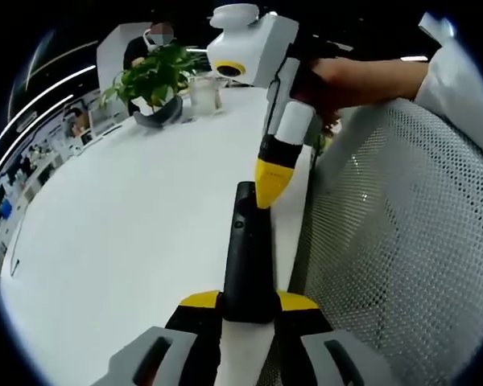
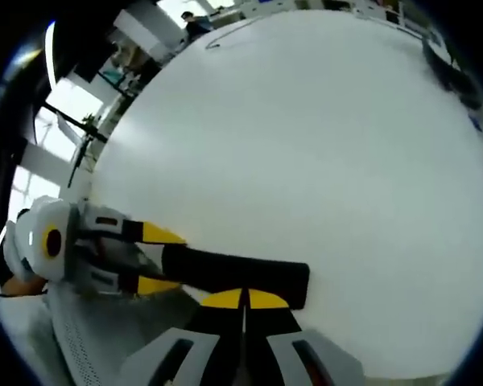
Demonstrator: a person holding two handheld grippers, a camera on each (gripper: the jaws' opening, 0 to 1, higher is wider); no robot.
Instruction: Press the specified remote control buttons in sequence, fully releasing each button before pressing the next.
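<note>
Pinched in the left claw [image 1: 248, 310], a black remote [image 1: 248, 257] meets the closed right claw [image 1: 270, 189] above the worktop [image 1: 121, 241].

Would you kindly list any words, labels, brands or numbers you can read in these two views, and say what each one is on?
None can be read.
Remote control: its black face shows no legible label or button marking in either view.
Left gripper and right gripper: plain white, black and yellow, no lettering visible.
White table: bare of print.
Background shelves and screens: too small and blurred to read.
</note>
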